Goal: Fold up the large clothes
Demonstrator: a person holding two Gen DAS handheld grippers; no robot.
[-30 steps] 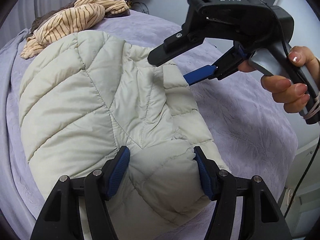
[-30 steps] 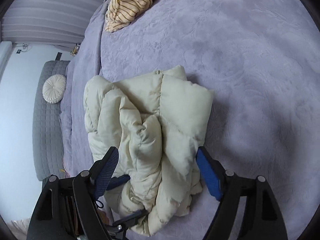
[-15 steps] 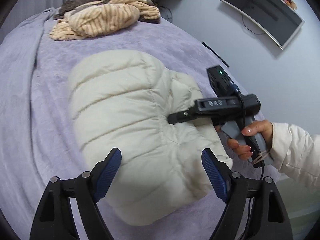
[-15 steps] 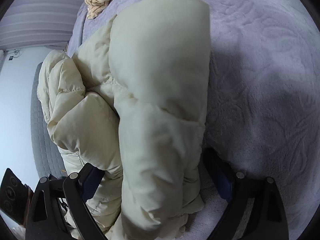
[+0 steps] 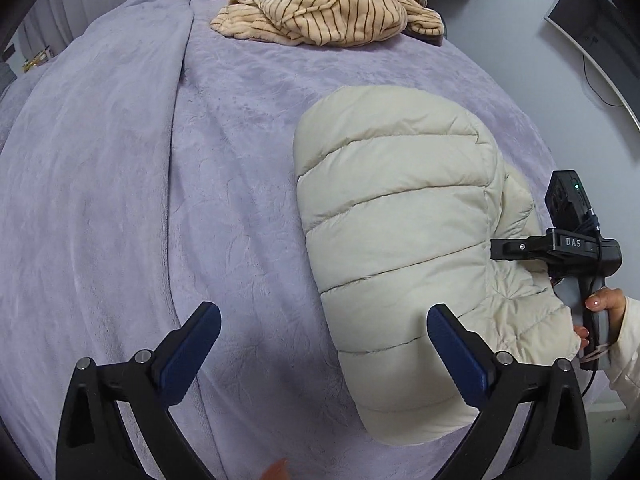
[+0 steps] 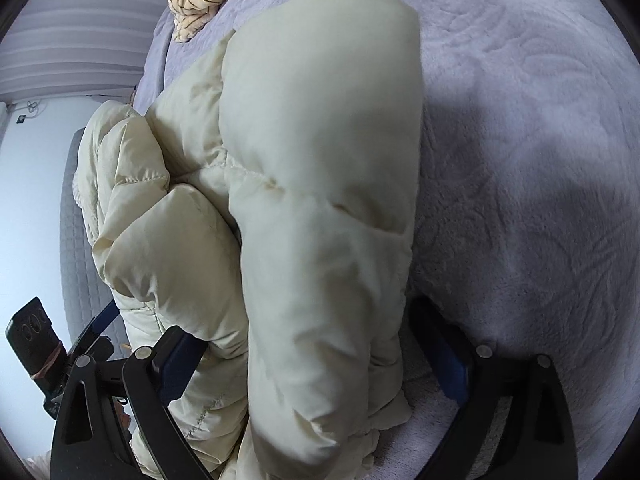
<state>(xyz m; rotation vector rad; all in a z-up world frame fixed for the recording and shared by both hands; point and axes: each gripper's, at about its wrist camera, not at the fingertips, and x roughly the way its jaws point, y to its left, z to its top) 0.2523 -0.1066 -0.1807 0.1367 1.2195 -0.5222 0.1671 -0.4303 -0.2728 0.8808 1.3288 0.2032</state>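
Folded puffer jacket lies lengthwise, apparently running away from the camera.

The left gripper points steeply down, and its jaws are opening — the two blue pads stand far apart with nothing pressed between them. Only the right-hand pad is close to the folded jacket; it is not clear if it touches.

The right gripper also points down and its jaws are opening. The jacket lies between its fingers, but the pads do not squeeze it — the right pad has a small gap to the fabric, and the left pad is half hidden behind a fold.

In the left wrist view, the right hand holds the handle of its gripper, with a cream sleeve at the wrist.
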